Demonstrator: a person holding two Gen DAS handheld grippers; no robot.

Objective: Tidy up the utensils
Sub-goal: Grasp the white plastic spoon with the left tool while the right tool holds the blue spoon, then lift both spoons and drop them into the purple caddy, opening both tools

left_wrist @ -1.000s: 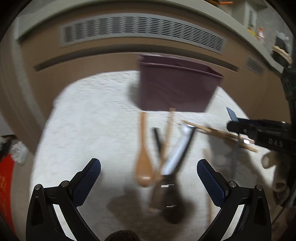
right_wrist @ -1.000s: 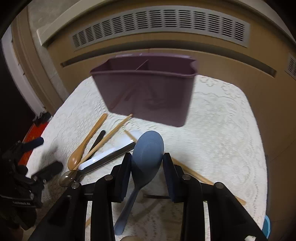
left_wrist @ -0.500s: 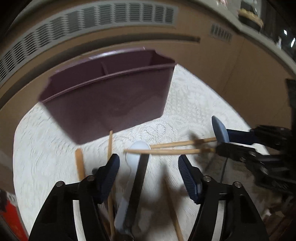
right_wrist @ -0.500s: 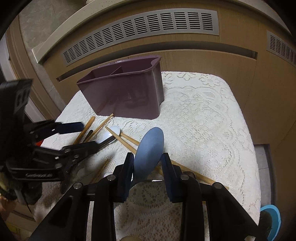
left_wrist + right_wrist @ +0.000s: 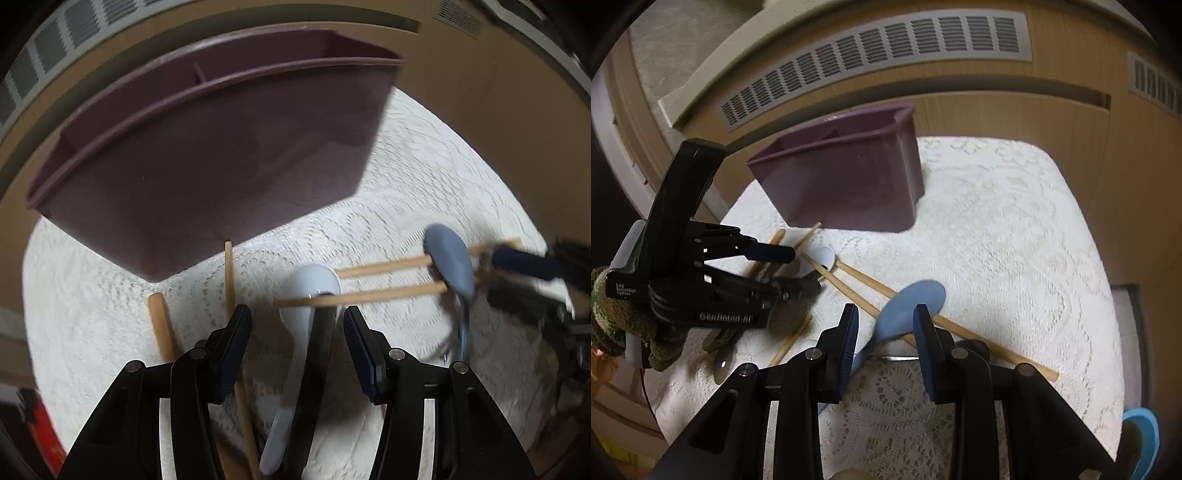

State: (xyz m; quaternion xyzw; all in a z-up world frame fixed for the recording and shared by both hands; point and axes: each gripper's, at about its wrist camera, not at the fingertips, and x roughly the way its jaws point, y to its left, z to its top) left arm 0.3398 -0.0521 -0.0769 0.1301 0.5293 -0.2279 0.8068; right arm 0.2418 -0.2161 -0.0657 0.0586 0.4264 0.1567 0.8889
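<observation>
A purple divided caddy stands at the back of the lace-covered table. My left gripper points down over the utensil pile and its jaws are closing. Between them lie a white spoon and a black handle, with a gap still showing beside the left pad. My right gripper is shut on a blue-grey spoon, held just above two crossed wooden chopsticks.
A wooden spoon handle and another chopstick lie left of my left fingers. A knit-gloved hand holds the left gripper. White lace cloth covers the table, and a wooden cabinet with a vent grille stands behind. A blue object sits off the table's right edge.
My left gripper has swung in toward the caddy over the white spoon, and its jaws have narrowed from wide open. The right gripper has drifted slightly, still holding the blue-grey spoon.
</observation>
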